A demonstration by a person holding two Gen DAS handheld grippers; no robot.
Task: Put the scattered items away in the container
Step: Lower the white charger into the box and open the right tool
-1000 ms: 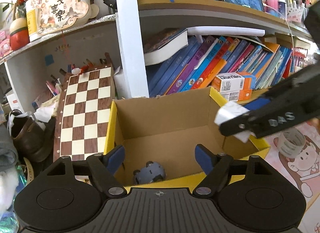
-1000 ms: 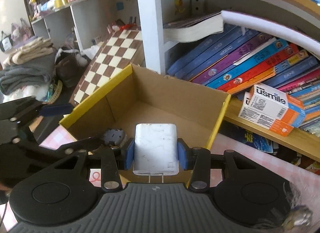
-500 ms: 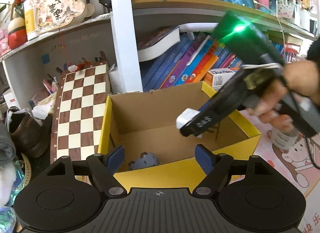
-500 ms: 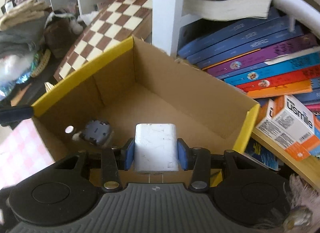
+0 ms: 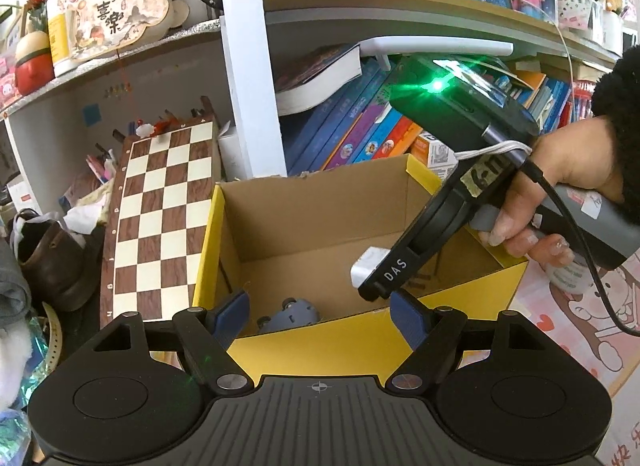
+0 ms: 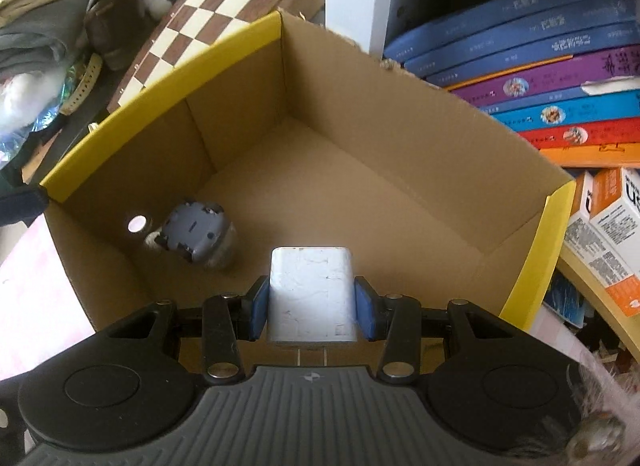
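1. Right wrist view: our right gripper (image 6: pixel 312 308) clamps a white charger (image 6: pixel 311 294) above the cardboard box (image 6: pixel 400 77).
2. Our left gripper (image 5: pixel 320 316) waits empty, jaws apart, just outside the box.
3. One grey toy (image 6: pixel 196 238) lies inside; we judge the charger's release comes next.

Toy car (image 5: pixel 289 310) half behind box rim (image 5: pixel 320 330)

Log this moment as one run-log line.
right gripper: shut on white block, above box | left gripper: open, empty | grey toy: inside box
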